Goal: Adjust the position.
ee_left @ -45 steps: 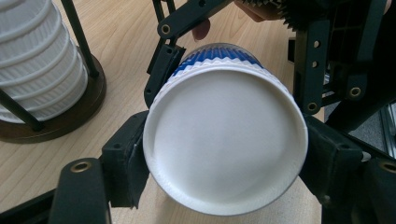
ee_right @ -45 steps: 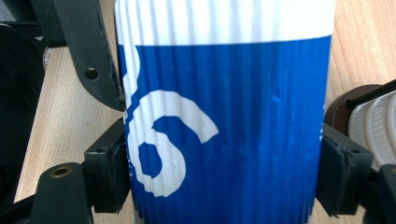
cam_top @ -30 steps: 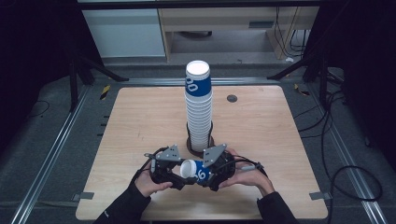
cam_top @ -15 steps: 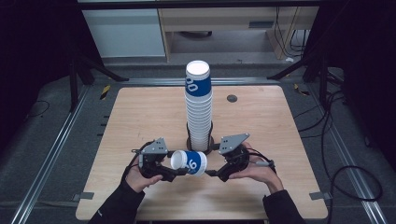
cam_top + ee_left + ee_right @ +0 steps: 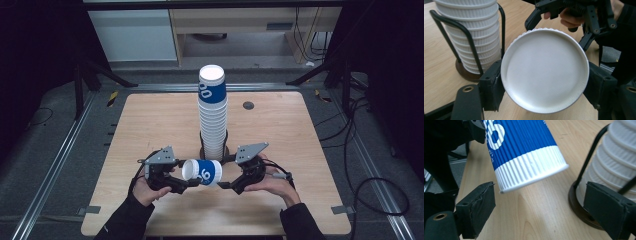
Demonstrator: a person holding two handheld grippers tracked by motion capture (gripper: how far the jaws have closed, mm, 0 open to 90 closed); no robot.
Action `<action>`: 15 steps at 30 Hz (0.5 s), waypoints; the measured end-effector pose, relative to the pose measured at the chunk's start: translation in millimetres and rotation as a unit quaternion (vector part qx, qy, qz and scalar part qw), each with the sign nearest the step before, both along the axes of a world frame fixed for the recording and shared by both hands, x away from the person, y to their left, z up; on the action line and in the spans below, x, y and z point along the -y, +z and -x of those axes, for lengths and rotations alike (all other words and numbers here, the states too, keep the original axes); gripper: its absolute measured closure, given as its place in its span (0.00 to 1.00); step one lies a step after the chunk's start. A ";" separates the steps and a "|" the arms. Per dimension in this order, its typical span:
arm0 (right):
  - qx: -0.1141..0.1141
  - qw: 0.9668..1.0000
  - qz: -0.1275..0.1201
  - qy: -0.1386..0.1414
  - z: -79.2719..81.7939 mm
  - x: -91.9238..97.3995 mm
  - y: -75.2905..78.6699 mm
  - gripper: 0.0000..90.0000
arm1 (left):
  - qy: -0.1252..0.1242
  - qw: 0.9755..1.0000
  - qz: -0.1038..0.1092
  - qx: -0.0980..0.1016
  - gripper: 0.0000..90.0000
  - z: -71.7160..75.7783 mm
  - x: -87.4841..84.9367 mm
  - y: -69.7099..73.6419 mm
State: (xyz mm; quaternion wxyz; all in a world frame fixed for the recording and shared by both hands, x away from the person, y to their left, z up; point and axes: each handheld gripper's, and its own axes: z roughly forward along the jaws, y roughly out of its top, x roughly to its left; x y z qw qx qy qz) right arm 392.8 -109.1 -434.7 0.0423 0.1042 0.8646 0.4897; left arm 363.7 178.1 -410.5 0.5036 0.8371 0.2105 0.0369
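Note:
A blue and white ribbed paper cup (image 5: 206,172) lies on its side above the table's near middle. My left gripper (image 5: 186,176) is shut on its white closed end, which faces the camera in the left gripper view (image 5: 544,72) between both pads. My right gripper (image 5: 227,184) stands open just right of the cup's other end; its jaws have just been closing a little with nothing between them. In the right gripper view the cup (image 5: 524,152) hangs beyond the open jaws (image 5: 541,220). A tall stack of cups (image 5: 212,115) stands behind in a black wire holder (image 5: 204,150).
The wooden table (image 5: 150,125) has a small black disc (image 5: 248,105) at the back right. The holder's round base (image 5: 579,207) sits close to my right gripper. Metal rails (image 5: 55,165) run along both sides, and cables (image 5: 370,190) lie on the floor at the right.
The two grippers, close together at the cup a second ago, have drawn apart. The cup stayed with the left gripper and now lies sideways; the right gripper moved off to the right.

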 end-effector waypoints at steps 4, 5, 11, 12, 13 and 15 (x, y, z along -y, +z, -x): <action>-0.001 1.000 0.002 0.011 1.5 -5.8 -2.8 0.12 | -0.008 1.000 0.004 0.001 0.30 1.8 2.3 0.8; -0.003 1.000 0.002 0.014 1.8 -7.1 -3.5 0.12 | -0.010 1.000 0.005 0.000 0.30 2.3 2.8 1.1; -0.010 1.000 -0.001 0.029 3.0 -14.4 -7.7 0.12 | -0.018 1.000 0.006 -0.003 0.30 3.6 6.7 -0.4; -0.012 0.999 -0.003 0.032 3.3 -15.5 -8.3 0.12 | -0.019 1.000 0.006 -0.002 0.30 3.7 7.2 -0.7; -0.013 0.999 -0.004 0.034 3.5 -16.6 -8.8 0.12 | -0.021 1.000 0.006 -0.003 0.30 3.8 7.8 -0.9; -0.015 0.999 -0.005 0.038 3.8 -18.9 -9.9 0.12 | -0.023 1.000 0.005 -0.002 0.30 4.5 9.1 -1.2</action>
